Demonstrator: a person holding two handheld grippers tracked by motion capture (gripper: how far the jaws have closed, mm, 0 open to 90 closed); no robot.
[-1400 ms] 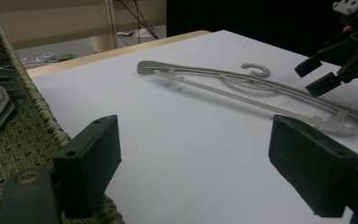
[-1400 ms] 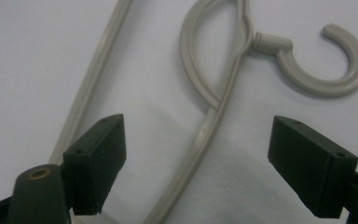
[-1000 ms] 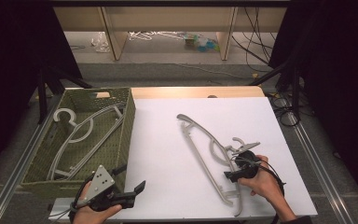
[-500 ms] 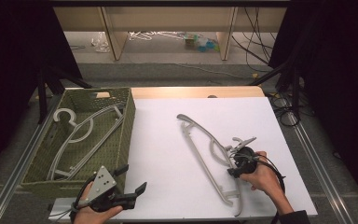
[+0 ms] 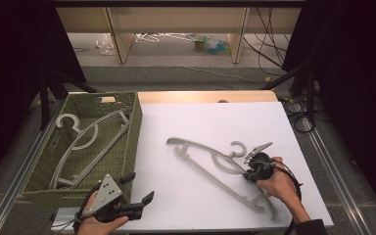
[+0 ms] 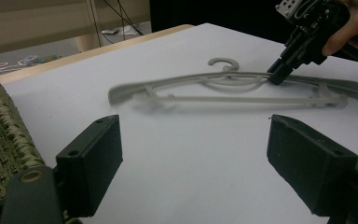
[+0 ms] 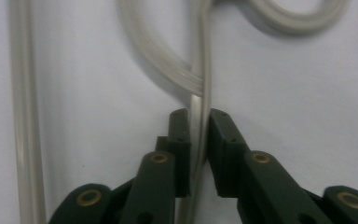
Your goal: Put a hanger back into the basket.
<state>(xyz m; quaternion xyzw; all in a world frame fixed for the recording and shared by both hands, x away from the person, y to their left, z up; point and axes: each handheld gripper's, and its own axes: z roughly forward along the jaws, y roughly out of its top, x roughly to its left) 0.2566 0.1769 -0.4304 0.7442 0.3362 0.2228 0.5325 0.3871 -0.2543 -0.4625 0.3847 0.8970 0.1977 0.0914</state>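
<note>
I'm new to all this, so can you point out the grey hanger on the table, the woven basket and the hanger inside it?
grey hanger (image 5: 210,172), high view, lower bar.
woven basket (image 5: 136,125), high view, right wall.
hanger in the basket (image 5: 85,142), high view, curved arm.

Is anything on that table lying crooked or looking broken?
Nothing looks broken. The hanger lies slanted across the white sheet, but the right gripper has just closed on its top bar near the hook. Other hangers lie in the basket.
</note>
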